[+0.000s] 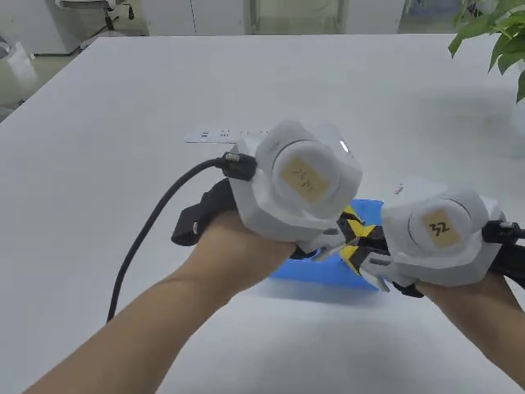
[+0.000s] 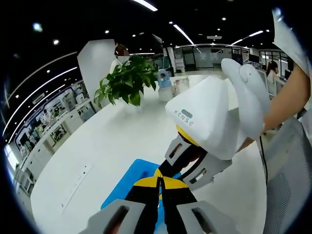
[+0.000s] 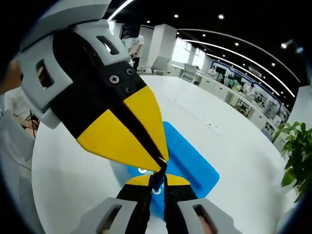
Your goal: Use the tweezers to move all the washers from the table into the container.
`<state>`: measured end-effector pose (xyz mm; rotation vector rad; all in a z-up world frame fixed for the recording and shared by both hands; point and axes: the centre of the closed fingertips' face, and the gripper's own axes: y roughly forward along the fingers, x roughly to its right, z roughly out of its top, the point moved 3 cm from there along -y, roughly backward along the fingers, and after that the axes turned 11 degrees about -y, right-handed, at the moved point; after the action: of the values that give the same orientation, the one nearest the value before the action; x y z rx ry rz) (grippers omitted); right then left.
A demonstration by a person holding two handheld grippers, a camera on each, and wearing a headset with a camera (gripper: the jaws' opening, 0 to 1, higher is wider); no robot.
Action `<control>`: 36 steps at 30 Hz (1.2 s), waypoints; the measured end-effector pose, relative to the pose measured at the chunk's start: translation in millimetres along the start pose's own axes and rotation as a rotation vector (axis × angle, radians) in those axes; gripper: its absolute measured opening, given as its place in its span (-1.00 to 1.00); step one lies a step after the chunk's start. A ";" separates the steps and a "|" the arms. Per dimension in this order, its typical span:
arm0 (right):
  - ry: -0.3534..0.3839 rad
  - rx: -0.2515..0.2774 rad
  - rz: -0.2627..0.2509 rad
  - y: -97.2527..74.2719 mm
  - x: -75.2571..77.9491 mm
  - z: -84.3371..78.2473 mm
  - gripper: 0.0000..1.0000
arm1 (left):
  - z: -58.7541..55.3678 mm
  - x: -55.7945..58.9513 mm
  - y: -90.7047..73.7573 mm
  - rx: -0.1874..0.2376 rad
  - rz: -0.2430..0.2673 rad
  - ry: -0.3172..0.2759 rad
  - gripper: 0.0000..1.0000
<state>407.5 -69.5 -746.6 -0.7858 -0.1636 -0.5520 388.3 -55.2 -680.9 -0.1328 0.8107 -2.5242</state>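
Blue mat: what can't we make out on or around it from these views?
- Head view: the blue mat is mostly hidden behind the left hand and right hand; what lies on it cannot be seen.
- Right gripper view: two pale rings on the mat are too small to confirm as washers; the left tool covers part of it.
- Right tool: something thin between its jaws, too blurred to identify.

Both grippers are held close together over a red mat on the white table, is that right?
No, the mat is blue, not red; the head view shows it. The left gripper and right gripper are held close together over it on the white table.
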 end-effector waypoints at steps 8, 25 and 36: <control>-0.048 0.045 -0.058 -33.2 -7.0 11.8 -0.85 | 8.7 25.0 -29.9 0.038 -0.012 0.040 -1.00; -0.048 -0.037 0.055 -55.2 -76.8 -19.4 -0.85 | -34.7 76.9 -41.3 -0.070 -0.199 0.061 -1.00; 0.011 -0.104 0.100 -51.1 -102.0 -44.7 -0.82 | -77.2 85.3 -27.4 -0.198 -0.253 0.059 -1.00</control>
<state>291.4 -88.7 -780.6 -0.8867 -0.0858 -0.4726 284.0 -35.8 -733.0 -0.2406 1.1309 -2.6870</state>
